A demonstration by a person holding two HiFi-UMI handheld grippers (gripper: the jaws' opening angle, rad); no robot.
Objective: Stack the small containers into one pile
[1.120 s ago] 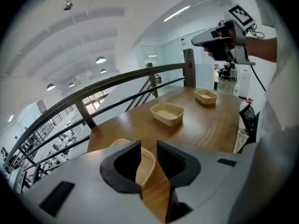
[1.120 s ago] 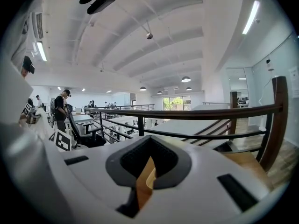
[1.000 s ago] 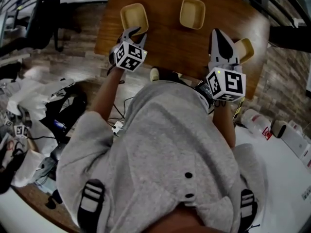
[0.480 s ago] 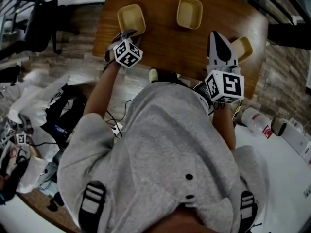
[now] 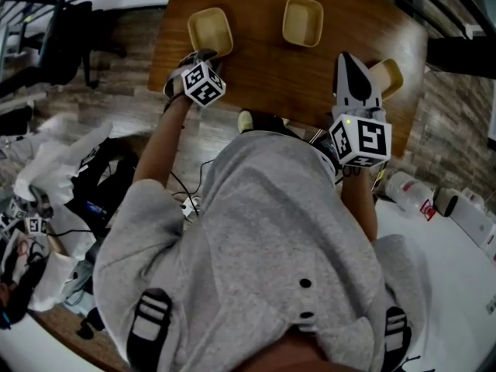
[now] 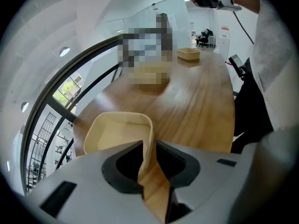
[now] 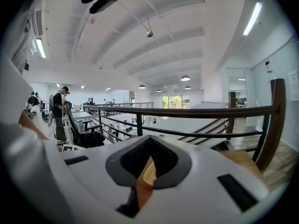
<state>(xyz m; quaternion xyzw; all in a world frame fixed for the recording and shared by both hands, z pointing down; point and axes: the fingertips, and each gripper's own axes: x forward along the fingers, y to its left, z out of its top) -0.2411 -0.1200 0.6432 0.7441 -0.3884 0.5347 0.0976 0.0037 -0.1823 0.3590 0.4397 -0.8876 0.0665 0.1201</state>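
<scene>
Three small tan containers sit on the wooden table (image 5: 263,68): a left one (image 5: 209,31), a middle one (image 5: 302,20) and a right one (image 5: 390,77). My left gripper (image 5: 203,56) points steeply down at the left container's near edge. In the left gripper view its jaws stand open astride that container's near wall (image 6: 145,141), with bare wood showing beside the wall. My right gripper (image 5: 348,62) is shut and empty, held just left of the right container. In the right gripper view, a strip of tan rim (image 7: 148,171) shows through its slit.
The table's near edge runs just under both grippers. A metal railing (image 7: 187,113) and a wooden chair back (image 7: 271,125) stand beyond the table on the right. Bags and cables (image 5: 70,184) lie on the floor at the left, and bottles (image 5: 407,196) at the right.
My left gripper has dropped and rolled, coming down over the left container's near wall. My right gripper has shifted only slightly and stays shut.
</scene>
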